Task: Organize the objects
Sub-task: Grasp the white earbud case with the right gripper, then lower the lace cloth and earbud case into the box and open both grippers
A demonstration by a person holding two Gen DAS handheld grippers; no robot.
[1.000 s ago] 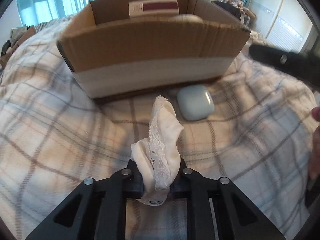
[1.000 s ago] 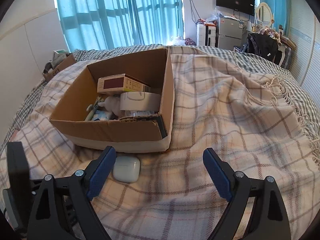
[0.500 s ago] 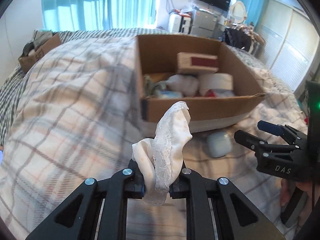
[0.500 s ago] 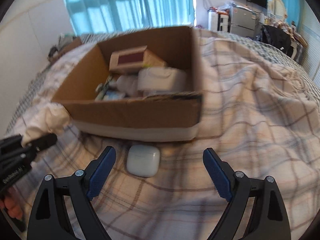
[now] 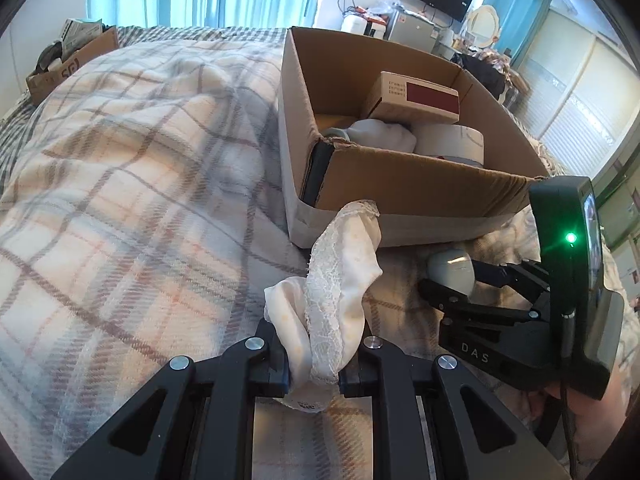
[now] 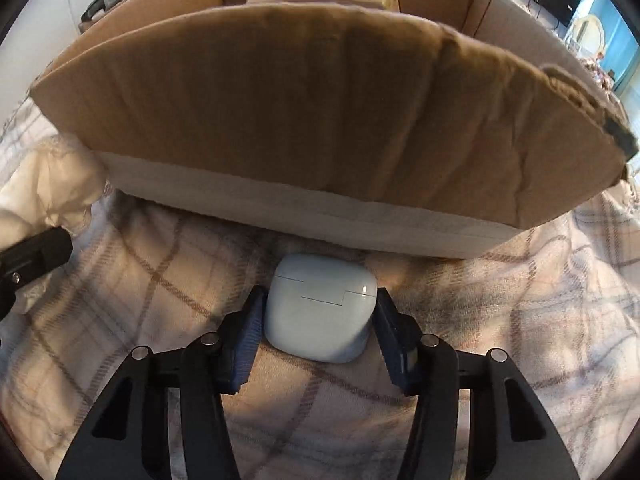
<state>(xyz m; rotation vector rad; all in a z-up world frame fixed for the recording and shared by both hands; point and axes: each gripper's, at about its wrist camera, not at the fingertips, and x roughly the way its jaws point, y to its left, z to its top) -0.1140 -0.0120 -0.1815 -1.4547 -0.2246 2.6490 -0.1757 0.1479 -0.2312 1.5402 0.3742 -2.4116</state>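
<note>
Clamped tight in the left gripper (image 5: 310,364): a crumpled white lace-edged cloth (image 5: 334,292), above the plaid blanket (image 5: 120,208). Closing around a smooth, rounded pale-blue earbud case (image 6: 320,308): the right gripper (image 6: 318,338), blue pads flanking it, beside the cardboard box (image 6: 320,100).

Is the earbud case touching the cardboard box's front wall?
Cannot tell. In the right wrist view the earbud case sits right below the cardboard box, its far edge in shadow.

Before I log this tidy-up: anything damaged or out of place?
The cardboard box has a torn, ragged front rim, worst at its corner. The earbud case lies on the blanket outside the box, between the closing right tongs.
</note>
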